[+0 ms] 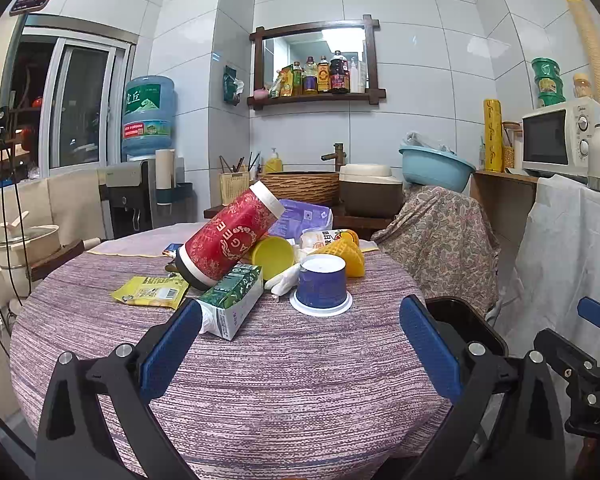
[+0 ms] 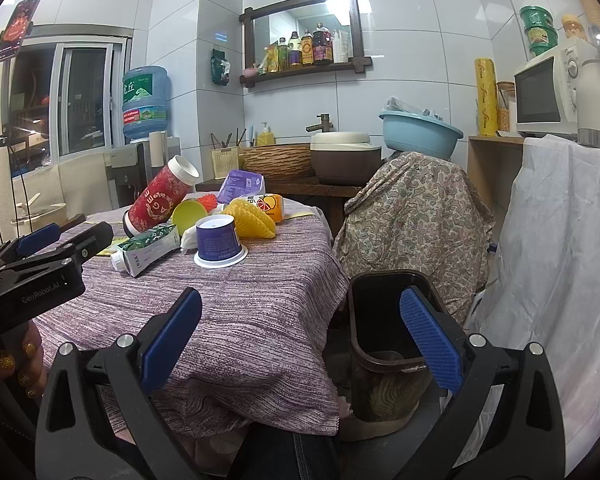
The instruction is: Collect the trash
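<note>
White-tiled kitchen walls rise behind a round table under a purple woven cloth (image 1: 284,360), and the litter sits heaped on its far side, ahead of both tongs. Biggest in the heap is a red patterned canister with white ends (image 1: 230,236), tilted and leaning on a yellow plastic lid (image 1: 274,256). Just ahead of the left gripper (image 1: 300,344), near its left finger, lies a green and white carton (image 1: 232,304); a purple tub turned upside down on its white rim (image 1: 322,288) stands straight ahead between the fingers' lines, untouched. A yellow crumpled wrapper (image 1: 152,290) lies flat, further left. The left gripper's jaws are spread wide and empty. The right gripper (image 2: 300,344) is likewise released, holding nothing, hanging over the table's edge, with a dark brown plastic bin (image 2: 380,344) on the floor just behind its right finger.
</note>
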The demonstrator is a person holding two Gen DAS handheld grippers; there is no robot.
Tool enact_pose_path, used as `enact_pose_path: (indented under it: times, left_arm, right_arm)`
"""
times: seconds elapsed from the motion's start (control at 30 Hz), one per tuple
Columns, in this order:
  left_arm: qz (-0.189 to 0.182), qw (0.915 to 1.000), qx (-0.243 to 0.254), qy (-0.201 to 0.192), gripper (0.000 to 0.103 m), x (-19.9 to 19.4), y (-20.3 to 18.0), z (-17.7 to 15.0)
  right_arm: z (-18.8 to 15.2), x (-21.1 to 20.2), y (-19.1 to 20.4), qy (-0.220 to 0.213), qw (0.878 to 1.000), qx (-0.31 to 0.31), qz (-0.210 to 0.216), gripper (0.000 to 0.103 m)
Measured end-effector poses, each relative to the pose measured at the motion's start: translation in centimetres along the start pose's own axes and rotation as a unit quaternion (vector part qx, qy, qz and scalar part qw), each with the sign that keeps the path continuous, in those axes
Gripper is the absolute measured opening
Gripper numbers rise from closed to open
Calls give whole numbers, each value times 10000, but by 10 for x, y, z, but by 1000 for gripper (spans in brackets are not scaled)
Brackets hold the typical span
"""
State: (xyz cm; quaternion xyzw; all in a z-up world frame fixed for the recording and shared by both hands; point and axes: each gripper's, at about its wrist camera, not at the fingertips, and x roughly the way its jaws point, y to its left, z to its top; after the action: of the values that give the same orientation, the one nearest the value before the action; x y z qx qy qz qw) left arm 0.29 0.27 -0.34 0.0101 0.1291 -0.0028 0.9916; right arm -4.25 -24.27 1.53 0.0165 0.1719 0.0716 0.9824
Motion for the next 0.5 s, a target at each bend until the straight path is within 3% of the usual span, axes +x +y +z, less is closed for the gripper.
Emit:
enact_pose_path:
  times: [0.5]
  left_arm:
    - [22, 10000, -23, 31, 98, 0, 0, 1]
  right_arm:
    - [0, 3, 1, 24, 10000, -20, 35, 98]
